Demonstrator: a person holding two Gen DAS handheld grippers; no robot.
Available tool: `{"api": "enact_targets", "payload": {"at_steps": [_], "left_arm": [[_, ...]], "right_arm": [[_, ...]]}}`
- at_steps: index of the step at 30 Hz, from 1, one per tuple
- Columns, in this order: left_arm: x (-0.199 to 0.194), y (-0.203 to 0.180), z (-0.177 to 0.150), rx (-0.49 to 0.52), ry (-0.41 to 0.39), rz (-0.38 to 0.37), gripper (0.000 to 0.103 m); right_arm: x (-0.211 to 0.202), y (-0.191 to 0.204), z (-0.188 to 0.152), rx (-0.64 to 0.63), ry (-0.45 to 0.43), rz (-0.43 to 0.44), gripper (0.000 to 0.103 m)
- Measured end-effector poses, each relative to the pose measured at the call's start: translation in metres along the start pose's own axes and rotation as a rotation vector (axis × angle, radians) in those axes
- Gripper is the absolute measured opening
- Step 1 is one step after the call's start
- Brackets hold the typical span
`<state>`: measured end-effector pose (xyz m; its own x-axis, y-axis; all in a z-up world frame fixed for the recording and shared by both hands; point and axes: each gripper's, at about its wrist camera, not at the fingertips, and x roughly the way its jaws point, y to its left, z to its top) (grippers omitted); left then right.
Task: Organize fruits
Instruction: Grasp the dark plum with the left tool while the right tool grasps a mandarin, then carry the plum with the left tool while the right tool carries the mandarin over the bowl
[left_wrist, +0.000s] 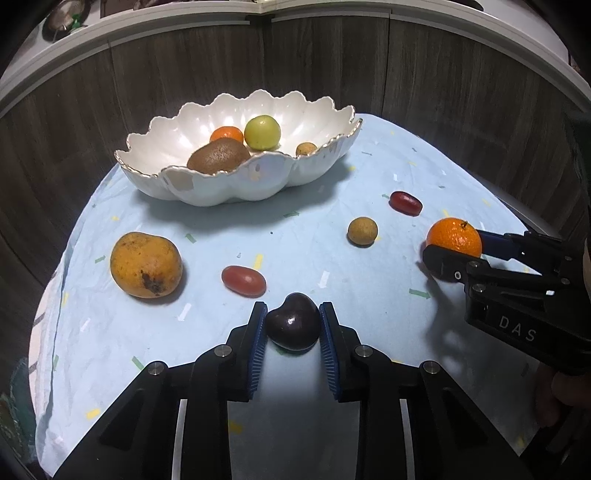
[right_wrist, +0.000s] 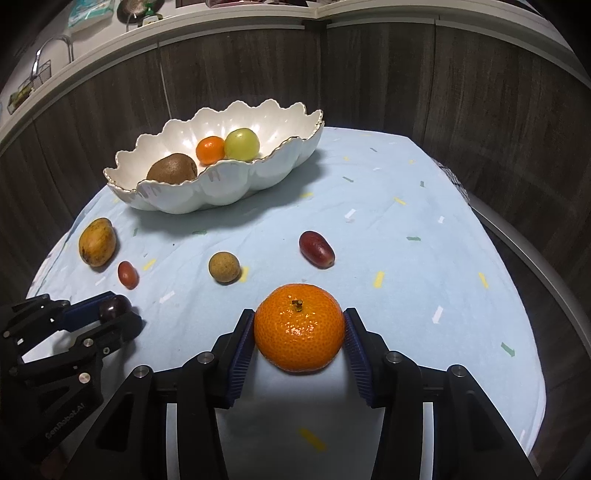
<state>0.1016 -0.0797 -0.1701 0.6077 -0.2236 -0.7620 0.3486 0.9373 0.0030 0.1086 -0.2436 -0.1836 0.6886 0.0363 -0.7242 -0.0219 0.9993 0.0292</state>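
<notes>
My left gripper (left_wrist: 293, 326) is shut on a dark purple cherry (left_wrist: 293, 325), low over the light blue cloth; it also shows in the right wrist view (right_wrist: 114, 308). My right gripper (right_wrist: 299, 328) is shut on an orange mandarin (right_wrist: 299, 326), which the left wrist view shows at the right (left_wrist: 454, 238). A white scalloped bowl (left_wrist: 236, 181) at the back holds a kiwi (left_wrist: 218, 155), a small mandarin (left_wrist: 226, 133), a green fruit (left_wrist: 262, 132) and a small brown longan (left_wrist: 306, 148). Loose on the cloth lie a mango (left_wrist: 146, 264), two red grape tomatoes (left_wrist: 243, 280) (left_wrist: 406, 202) and a longan (left_wrist: 362, 231).
The round table's cloth (right_wrist: 424, 236) ends at curved edges left and right. A dark wood-panel wall (left_wrist: 314, 62) rises right behind the bowl, with a white ledge above it. A patterned fabric (right_wrist: 456, 181) hangs at the table's right edge.
</notes>
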Motion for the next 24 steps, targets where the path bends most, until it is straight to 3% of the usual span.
{"api": "enact_targets", "payload": {"at_steps": [24], "left_arm": [[-0.043,0.024,0.032,-0.049,-0.084,0.053,0.028]], "right_arm": [[-0.044,0.017,0.037,-0.018,-0.104,0.000,0.048]]}}
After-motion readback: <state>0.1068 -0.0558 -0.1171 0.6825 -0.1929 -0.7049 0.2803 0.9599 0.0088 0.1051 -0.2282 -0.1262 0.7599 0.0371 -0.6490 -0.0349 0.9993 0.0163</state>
